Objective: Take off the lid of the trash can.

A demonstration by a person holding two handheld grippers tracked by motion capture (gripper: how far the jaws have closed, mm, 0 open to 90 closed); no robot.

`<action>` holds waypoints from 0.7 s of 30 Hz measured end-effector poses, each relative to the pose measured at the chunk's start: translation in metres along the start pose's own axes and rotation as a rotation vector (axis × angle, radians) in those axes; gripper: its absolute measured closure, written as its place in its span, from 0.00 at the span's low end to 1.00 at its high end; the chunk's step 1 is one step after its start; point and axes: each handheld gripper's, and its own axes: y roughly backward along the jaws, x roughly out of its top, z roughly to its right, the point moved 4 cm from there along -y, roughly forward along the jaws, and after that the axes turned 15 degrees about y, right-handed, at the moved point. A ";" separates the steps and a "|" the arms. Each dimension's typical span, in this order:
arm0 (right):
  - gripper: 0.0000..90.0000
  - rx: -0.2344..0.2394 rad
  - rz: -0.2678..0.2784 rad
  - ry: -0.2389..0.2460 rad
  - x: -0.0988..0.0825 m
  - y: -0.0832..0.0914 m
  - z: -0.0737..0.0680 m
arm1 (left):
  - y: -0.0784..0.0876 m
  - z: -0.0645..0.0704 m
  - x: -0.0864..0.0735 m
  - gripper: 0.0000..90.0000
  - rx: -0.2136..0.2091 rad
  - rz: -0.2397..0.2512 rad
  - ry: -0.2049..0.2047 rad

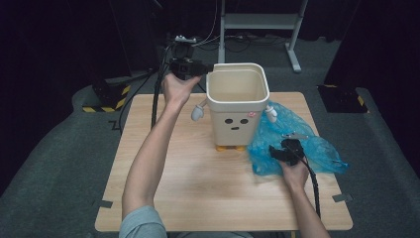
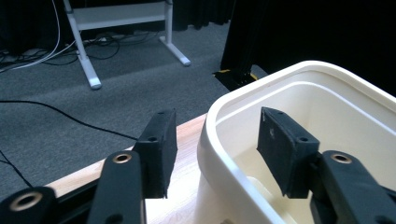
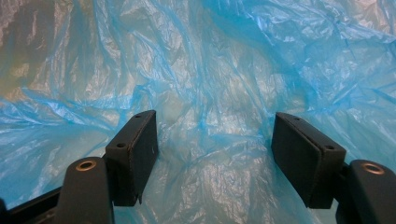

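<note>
A cream bin [image 1: 237, 109] with a drawn face and small arms stands upright at the back middle of the wooden table [image 1: 198, 188]. My left gripper [image 1: 210, 67] is level at the bin's upper left rim. In the left gripper view its jaws [image 2: 217, 113] straddle the rim of the bin [image 2: 261, 79], one pad outside and one inside, with gaps on both sides, so it is open. A crumpled blue plastic bag [image 1: 319, 148] lies right of the bin. My right gripper [image 1: 276, 151] hovers just over the bag [image 3: 210, 56], open [image 3: 215, 115], with nothing pinched.
A white metal stand [image 1: 257, 22] and loose cables lie on the grey carpet behind the table. A yellow-and-black striped base [image 1: 106, 99] sits off the table's back left corner. Bare wood stretches across the table's front half.
</note>
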 end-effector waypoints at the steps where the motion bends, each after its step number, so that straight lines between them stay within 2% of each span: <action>1: 0.35 -0.002 -0.001 0.001 0.000 0.000 0.000 | -0.001 0.001 0.001 0.55 -0.001 -0.002 -0.004; 3: 0.35 -0.005 -0.001 0.007 0.000 0.000 0.000 | -0.003 0.002 0.002 0.59 0.003 -0.004 -0.008; 8: 0.35 -0.007 0.000 0.010 0.000 0.000 0.000 | -0.008 0.001 0.002 0.61 0.043 -0.013 -0.030; 13: 0.35 -0.005 0.000 0.008 0.000 0.000 0.000 | -0.014 0.000 0.002 0.64 0.044 -0.016 -0.029; 21: 0.35 -0.008 0.002 0.010 0.000 0.000 -0.001 | -0.014 0.007 0.005 0.72 0.069 -0.024 -0.071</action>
